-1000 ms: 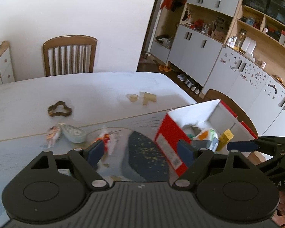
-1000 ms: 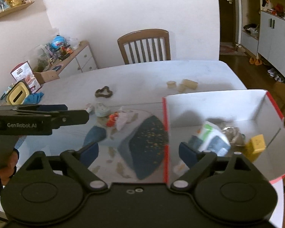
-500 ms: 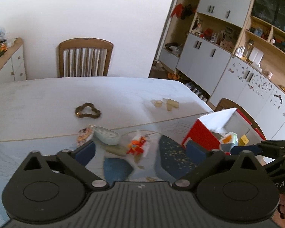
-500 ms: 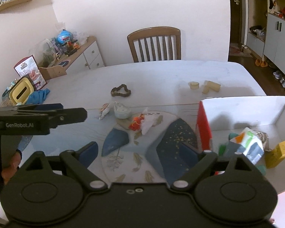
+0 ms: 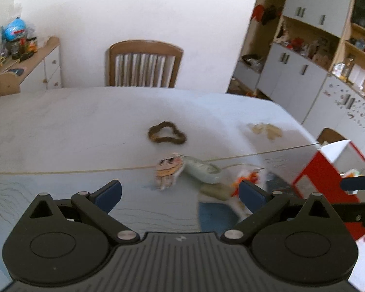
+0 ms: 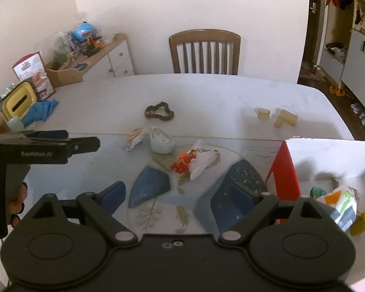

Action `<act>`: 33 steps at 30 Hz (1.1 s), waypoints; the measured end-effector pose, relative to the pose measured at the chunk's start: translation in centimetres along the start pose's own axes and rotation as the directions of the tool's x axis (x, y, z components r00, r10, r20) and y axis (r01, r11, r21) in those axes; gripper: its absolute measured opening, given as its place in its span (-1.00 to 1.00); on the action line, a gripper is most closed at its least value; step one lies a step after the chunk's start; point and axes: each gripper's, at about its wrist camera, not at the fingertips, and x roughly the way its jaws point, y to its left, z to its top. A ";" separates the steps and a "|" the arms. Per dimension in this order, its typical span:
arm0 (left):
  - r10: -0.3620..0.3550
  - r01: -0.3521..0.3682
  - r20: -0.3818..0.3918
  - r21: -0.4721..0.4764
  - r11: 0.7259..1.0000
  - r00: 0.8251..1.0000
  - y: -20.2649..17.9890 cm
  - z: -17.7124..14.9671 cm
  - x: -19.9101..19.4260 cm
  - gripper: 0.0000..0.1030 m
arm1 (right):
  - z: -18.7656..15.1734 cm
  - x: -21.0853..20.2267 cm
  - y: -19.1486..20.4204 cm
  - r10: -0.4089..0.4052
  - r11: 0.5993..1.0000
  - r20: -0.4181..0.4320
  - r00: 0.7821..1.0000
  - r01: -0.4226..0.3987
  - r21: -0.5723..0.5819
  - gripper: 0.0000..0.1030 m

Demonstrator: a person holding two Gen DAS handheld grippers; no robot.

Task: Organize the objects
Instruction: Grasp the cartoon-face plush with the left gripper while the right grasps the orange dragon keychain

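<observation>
- The left hand-held gripper (image 5: 180,191) hangs over the worktop (image 6: 206,92) with its jaws wide apart and nothing between them; in the right wrist view it shows side-on at the left edge.
- A small printed packet (image 6: 135,137) lies just left of a pale green correction-tape dispenser (image 6: 161,142), the two nearly touching. The packet looks light and crinkly, best pinched across its flat body; the dispenser looks like hard, smooth plastic, likely slippery, so a grip across its narrower sides should hold best.
- Behind them a brown beaded bracelet (image 6: 159,112) lies alone; it probably sags when lifted, so pinch one strand.
- A white wrapper with orange-red bits (image 6: 194,160) rests on the round placemat (image 6: 146,189); soft and light, take the bunched middle.
- The right hand-held gripper (image 6: 180,194) is likewise spread apart and empty.
- The red-and-white box (image 6: 283,170) at the right already holds several items.
</observation>
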 end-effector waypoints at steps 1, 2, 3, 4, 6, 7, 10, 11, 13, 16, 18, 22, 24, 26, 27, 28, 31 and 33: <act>0.001 -0.001 -0.013 0.001 1.000 1.000 0.2 0.0 0.6 1.00 | 0.1 0.5 -0.1 -0.009 1.000 -0.004 1.000 0.009 0.002 0.78; 0.007 -0.007 -0.017 0.001 1.000 1.000 0.5 -0.1 1.1 1.00 | 0.4 1.0 -0.4 -0.017 1.000 -0.008 1.000 0.017 0.012 0.78; 0.018 -0.018 -0.021 0.005 1.000 1.000 0.7 -0.2 1.5 1.00 | 0.5 1.5 -0.7 -0.020 1.000 -0.012 1.000 0.021 0.022 0.78; 0.031 -0.031 -0.025 0.008 1.000 0.999 0.9 -0.3 2.1 1.00 | 0.7 1.9 -0.9 -0.024 0.999 -0.015 1.000 0.025 0.029 0.78; 0.044 -0.043 -0.018 0.008 0.999 0.999 1.4 -0.5 3.0 1.00 | 1.1 3.0 -1.3 -0.038 0.998 -0.016 0.999 0.038 0.045 0.78; 0.046 -0.046 -0.022 0.006 0.999 0.999 1.7 -0.5 3.6 1.00 | 1.3 3.5 -1.4 -0.038 0.998 -0.019 0.999 0.039 0.052 0.78; 0.056 -0.056 -0.024 0.012 0.998 0.998 2.1 -0.4 5.0 1.00 | 1.7 5.2 -1.6 -0.043 0.997 -0.031 0.999 0.045 0.061 0.78; 0.061 -0.060 -0.021 0.017 0.998 0.998 2.2 -0.3 5.5 1.00 | 1.8 5.7 -1.6 -0.048 0.997 -0.036 0.998 0.050 0.060 0.78; 0.064 -0.064 -0.017 0.017 0.998 0.998 2.4 -0.2 6.3 1.00 | 2.0 6.8 -1.6 -0.053 0.996 -0.048 0.997 0.056 0.063 0.78; 0.060 -0.060 -0.033 0.006 0.998 0.998 2.7 -0.1 7.6 1.00 | 2.2 8.4 -1.7 -0.072 0.994 -0.067 0.995 0.077 0.071 0.73; 0.060 -0.060 -0.041 0.011 0.998 0.997 2.7 -0.1 8.2 1.00 | 2.3 9.0 -1.6 -0.073 0.994 -0.074 0.995 0.079 0.073 0.72; 0.052 -0.050 -0.056 0.036 0.998 0.997 2.4 0.0 9.5 1.00 | 2.6 10.5 -1.4 -0.073 0.995 -0.088 0.993 0.078 0.058 0.62; 0.059 -0.057 -0.054 0.050 0.997 0.997 2.3 0.0 10.0 1.00 | 2.7 11.1 -1.5 -0.061 0.995 -0.104 0.993 0.068 0.066 0.58; 0.058 -0.054 -0.062 0.051 0.997 0.996 2.3 0.0 10.6 1.00 | 2.7 11.6 -1.4 -0.050 0.996 -0.107 0.993 0.058 0.072 0.57; 0.055 -0.051 -0.069 0.049 0.997 0.996 2.4 0.0 10.9 1.00 | 2.7 11.7 -1.3 -0.040 0.996 -0.108 0.993 0.048 0.079 0.54; 0.055 -0.051 -0.076 0.050 0.997 0.996 2.4 0.0 11.3 1.00 | 2.7 11.8 -1.3 -0.030 0.995 -0.109 0.994 0.040 0.087 0.43; 0.054 -0.050 -0.079 0.051 0.997 0.995 2.5 0.0 11.8 1.00 | 2.7 12.0 -1.1 -0.019 0.994 -0.105 0.994 0.030 0.104 0.34; 0.046 -0.043 -0.078 0.048 0.998 0.996 2.6 0.0 12.0 1.00 | 2.7 12.1 -1.0 -0.011 0.994 -0.102 0.995 0.022 0.108 0.23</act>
